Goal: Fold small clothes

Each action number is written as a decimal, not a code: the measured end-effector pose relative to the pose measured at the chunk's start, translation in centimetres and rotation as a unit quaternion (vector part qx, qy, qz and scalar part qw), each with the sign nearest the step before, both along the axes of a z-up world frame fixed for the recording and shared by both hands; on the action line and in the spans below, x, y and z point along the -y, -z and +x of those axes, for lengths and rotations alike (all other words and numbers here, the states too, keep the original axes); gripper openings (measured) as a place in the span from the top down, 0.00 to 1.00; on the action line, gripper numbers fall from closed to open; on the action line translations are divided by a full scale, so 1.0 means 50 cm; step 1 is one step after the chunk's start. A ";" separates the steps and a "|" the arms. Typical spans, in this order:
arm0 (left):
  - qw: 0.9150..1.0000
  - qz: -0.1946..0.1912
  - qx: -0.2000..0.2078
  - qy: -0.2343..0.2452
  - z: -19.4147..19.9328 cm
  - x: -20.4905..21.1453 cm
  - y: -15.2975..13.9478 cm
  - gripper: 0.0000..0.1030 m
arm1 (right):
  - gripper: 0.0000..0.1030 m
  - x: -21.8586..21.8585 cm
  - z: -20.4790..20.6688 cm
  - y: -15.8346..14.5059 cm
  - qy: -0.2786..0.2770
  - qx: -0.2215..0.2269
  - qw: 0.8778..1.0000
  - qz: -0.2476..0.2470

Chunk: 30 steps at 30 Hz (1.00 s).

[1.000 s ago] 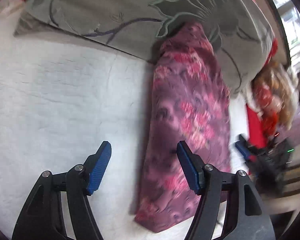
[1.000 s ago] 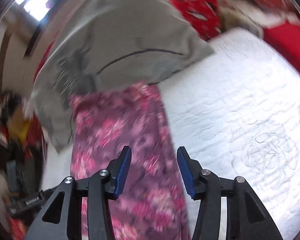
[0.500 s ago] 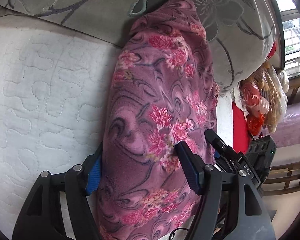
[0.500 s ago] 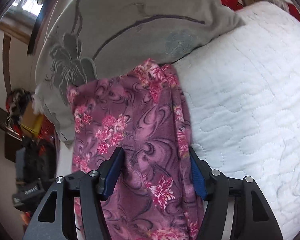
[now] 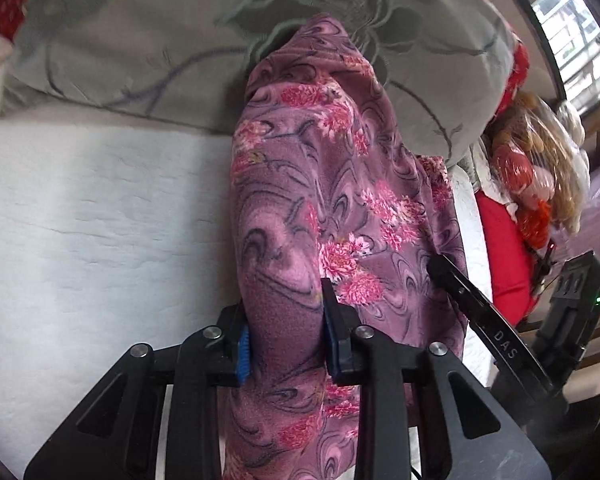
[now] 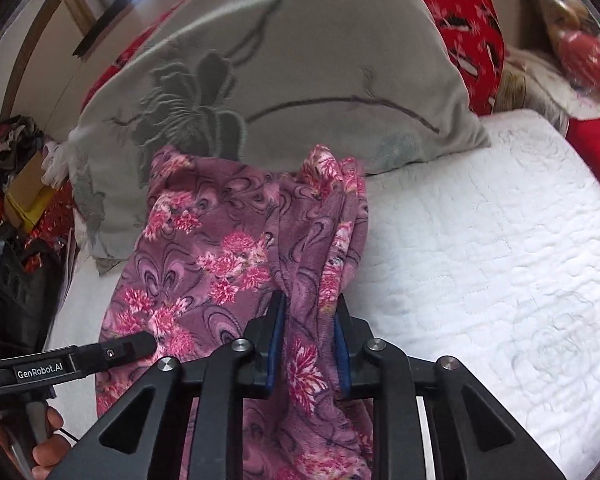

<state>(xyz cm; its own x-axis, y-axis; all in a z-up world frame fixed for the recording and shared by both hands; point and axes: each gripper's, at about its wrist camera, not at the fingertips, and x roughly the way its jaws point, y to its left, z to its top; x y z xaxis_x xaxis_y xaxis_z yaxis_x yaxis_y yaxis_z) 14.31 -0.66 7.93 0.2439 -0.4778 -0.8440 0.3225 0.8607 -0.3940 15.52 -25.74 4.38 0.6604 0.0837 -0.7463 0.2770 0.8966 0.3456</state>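
Observation:
A purple fleece garment with pink flowers (image 5: 324, 184) lies lengthwise on the white quilted bed, its far end against a grey pillow. My left gripper (image 5: 284, 320) is shut on a bunched fold at its near left edge. My right gripper (image 6: 310, 332) is shut on a gathered fold at the near right edge of the garment (image 6: 220, 252). Each gripper shows in the other's view: the right one (image 5: 480, 316) and the left one (image 6: 80, 360).
A grey flower-patterned pillow (image 5: 188, 32) (image 6: 284, 64) lies across the far side. The white quilt (image 6: 480, 240) (image 5: 92, 216) spreads beside the garment. Red cushions (image 6: 464, 28) and a wrapped doll (image 5: 536, 168) sit at the bed's edge.
Both grippers came down over the garment's near end and closed on its folds; one second ago both were open above it.

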 end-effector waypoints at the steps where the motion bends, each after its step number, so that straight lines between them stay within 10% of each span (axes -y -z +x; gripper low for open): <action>1: 1.000 0.003 0.008 -0.001 -0.010 -0.010 -0.012 0.75 | 0.79 -0.009 -0.008 -0.007 -0.002 0.002 1.000 -0.001; 24: 0.997 0.031 0.008 -0.073 -0.157 -0.318 -0.010 0.75 | 0.80 -0.303 -0.106 -0.023 -0.083 -0.007 0.996 0.040; 30: 0.995 0.050 -0.011 -0.081 -0.159 -0.338 0.046 0.73 | 0.96 -0.332 -0.114 -0.003 -0.096 -0.012 0.994 0.052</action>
